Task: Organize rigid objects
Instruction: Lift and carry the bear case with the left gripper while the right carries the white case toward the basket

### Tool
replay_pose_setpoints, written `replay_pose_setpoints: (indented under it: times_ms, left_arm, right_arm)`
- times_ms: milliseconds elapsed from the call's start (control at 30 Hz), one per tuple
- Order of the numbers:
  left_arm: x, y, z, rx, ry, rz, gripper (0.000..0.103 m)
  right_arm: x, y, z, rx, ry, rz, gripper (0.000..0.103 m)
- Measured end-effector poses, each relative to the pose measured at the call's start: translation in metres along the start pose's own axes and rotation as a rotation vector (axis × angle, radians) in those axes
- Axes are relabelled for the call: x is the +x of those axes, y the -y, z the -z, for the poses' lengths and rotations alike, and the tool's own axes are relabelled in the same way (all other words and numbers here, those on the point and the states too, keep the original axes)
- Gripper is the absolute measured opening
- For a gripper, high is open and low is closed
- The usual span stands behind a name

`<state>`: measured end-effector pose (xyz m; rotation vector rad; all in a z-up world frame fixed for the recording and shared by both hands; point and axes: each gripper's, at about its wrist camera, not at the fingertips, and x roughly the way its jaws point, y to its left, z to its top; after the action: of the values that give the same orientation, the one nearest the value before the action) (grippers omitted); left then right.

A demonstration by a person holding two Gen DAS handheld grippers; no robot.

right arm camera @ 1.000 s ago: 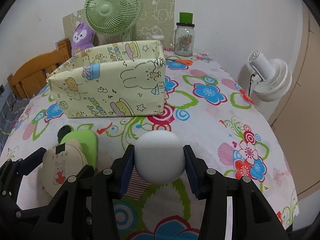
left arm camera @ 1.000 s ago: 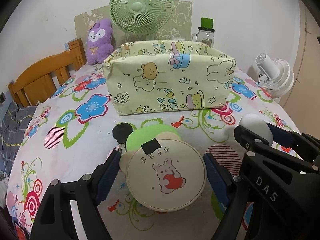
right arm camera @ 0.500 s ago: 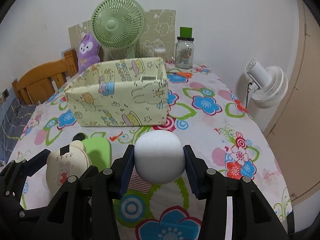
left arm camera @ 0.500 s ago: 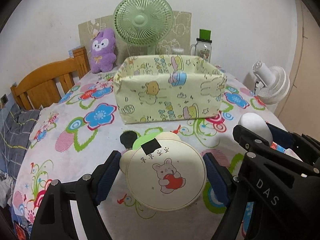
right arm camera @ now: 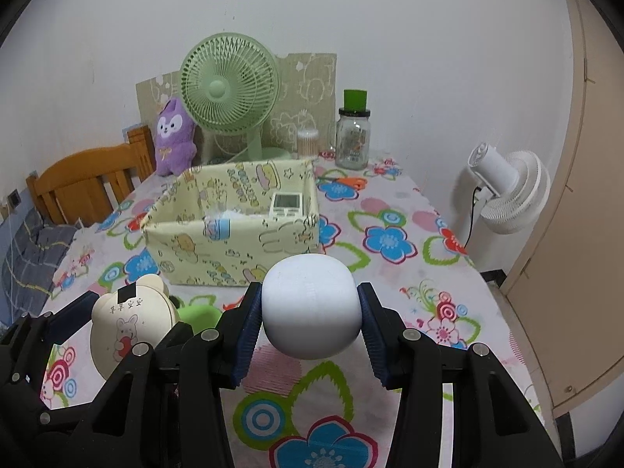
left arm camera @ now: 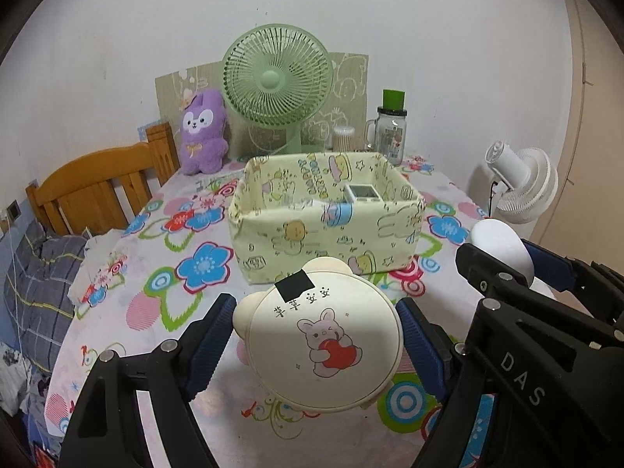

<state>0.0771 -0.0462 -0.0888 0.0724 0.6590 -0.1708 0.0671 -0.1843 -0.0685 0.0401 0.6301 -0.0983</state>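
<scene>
- Between the left gripper (left arm camera: 316, 335) pads sits a cream bear-shaped case (left arm camera: 321, 345), rabbit print up, clamped on both sides with the jaws set wide, held above the table.
- Right gripper (right arm camera: 308, 314) clamps a white rounded object (right arm camera: 310, 306); jaws fairly narrow, pads pressing both flanks, also clear of the table.
- Beyond both: one patterned fabric box (left arm camera: 327, 214), open top, with a white remote (right arm camera: 286, 203) inside against its right wall.
- One green item (right arm camera: 199, 314) lies on the flowered tablecloth (right arm camera: 390, 241) between the two grippers.
- Back edge, left to right: one purple plush (left arm camera: 202, 132), one green fan (left arm camera: 277, 78), one glass jar (left arm camera: 390, 132).
- One wooden chair (left arm camera: 97, 187) at left; one white fan (left arm camera: 518, 185) off the table at right.
</scene>
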Motion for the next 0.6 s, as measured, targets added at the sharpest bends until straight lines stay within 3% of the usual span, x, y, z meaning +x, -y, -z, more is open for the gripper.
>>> replay_pose_setpoints:
  times_ms: [600]
  left_arm:
    - [-0.009,0.005,-0.039,0.015,0.064,0.0,0.084]
  right_arm:
    - [-0.015,0.004,-0.037,0.008,0.072,0.002,0.051]
